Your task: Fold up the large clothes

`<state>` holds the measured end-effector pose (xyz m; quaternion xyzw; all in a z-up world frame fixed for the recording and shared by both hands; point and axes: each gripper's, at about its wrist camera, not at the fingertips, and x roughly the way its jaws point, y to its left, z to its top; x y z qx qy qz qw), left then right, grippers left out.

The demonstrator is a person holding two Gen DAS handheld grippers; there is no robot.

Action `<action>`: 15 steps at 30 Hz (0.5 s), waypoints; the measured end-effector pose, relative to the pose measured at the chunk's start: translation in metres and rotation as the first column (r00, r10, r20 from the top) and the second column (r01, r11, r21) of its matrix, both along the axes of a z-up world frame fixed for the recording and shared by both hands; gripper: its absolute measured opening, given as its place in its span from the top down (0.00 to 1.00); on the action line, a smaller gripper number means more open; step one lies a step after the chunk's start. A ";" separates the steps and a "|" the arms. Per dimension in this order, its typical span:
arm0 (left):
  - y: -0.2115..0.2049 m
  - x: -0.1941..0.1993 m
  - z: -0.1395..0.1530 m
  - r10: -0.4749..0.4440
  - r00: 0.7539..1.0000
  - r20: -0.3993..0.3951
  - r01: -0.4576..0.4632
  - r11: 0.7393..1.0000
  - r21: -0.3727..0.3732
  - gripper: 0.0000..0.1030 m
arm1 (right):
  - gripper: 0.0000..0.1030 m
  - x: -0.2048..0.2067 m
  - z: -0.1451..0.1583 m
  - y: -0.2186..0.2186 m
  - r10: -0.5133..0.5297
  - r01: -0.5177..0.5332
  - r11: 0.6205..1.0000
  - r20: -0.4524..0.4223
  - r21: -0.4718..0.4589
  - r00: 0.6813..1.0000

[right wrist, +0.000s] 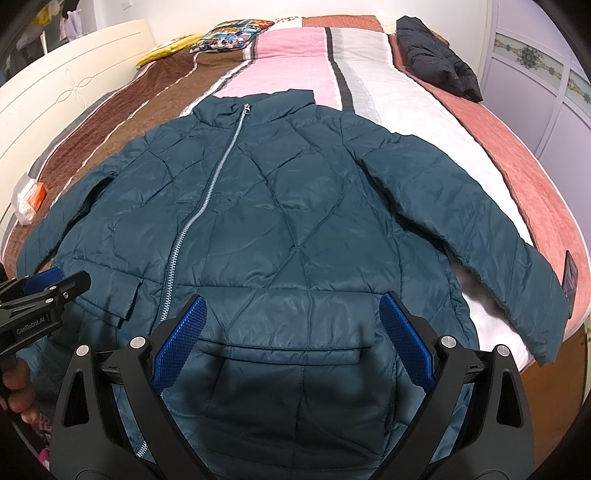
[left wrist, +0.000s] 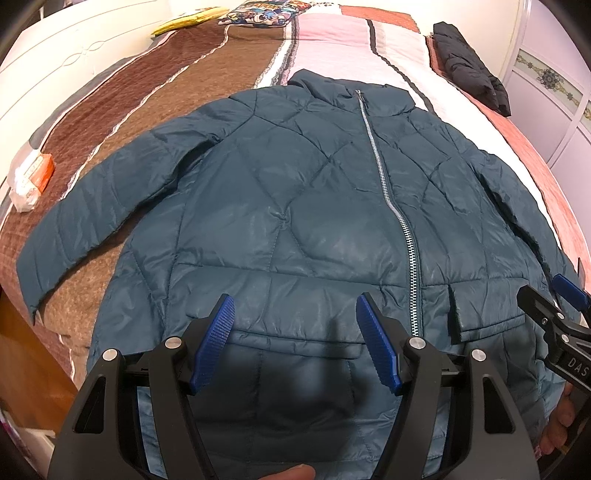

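Note:
A teal quilted jacket [left wrist: 295, 206] [right wrist: 295, 221] lies flat and face up on the bed, zipped, with both sleeves spread outward and its collar toward the far side. My left gripper [left wrist: 295, 306] hovers open above the hem on the zipper's left side, nothing between its blue pads. My right gripper [right wrist: 293, 304] hangs open over the hem above a pocket slit, also holding nothing. Each gripper shows at the edge of the other's view: the right gripper [left wrist: 554, 295] and the left gripper [right wrist: 55, 284].
The bed has a striped cover [right wrist: 288, 59] in brown, pink, white and rust. A folded black jacket [right wrist: 436, 55] lies at the far right. Pillows [right wrist: 229, 33] sit at the far end, a white and orange packet [left wrist: 31, 177] at the left edge, a wardrobe [right wrist: 554, 74] at right.

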<state>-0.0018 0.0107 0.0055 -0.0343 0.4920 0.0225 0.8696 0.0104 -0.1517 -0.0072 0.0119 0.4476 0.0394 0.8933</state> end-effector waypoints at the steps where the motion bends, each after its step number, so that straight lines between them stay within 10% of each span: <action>1: 0.000 0.000 0.000 0.001 1.000 0.000 -0.001 1.000 0.000 0.34 | 0.09 0.000 0.000 0.000 0.000 0.000 1.000 0.000 0.000 1.000; 15: 0.002 -0.001 -0.002 0.004 1.000 -0.001 -0.004 1.000 -0.001 0.34 | 0.09 -0.001 0.000 -0.001 -0.003 0.003 1.000 -0.002 0.002 1.000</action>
